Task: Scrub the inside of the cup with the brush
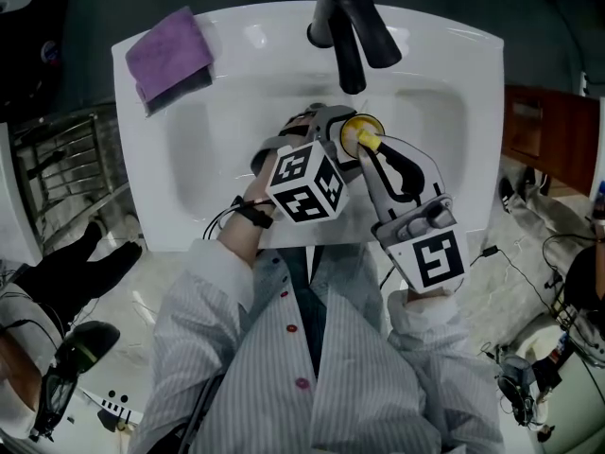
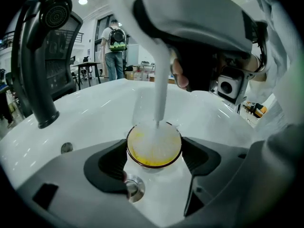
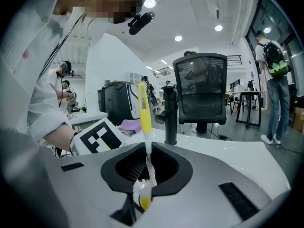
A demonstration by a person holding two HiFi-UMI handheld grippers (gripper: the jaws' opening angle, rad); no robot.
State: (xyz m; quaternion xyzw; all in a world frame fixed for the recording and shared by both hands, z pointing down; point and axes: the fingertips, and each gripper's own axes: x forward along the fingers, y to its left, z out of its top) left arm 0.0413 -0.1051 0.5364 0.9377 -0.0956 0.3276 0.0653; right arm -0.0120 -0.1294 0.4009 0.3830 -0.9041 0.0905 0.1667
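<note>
Left gripper view says it best: the left gripper [image 2: 154, 161] has its jaws partly open and clamped on either side of the yellow cup [image 2: 153, 148], held low over the middle of the sink [image 1: 236, 206], near the drain [image 2: 134, 188]. The right gripper [image 3: 143, 172] has its jaws pinched nearly together on the thin handle of the brush [image 3: 144, 110], bristles down inside the cup.

My worry: push too hard and the cup twists or pops out of the jaws, or that skinny handle pivots in the right grip. The faucet [image 1: 350, 26] hangs right over the cup from the sink's back edge, so a big stroke could knock it. A purple cloth [image 1: 170, 55] sits out of the way on the back left corner.
</note>
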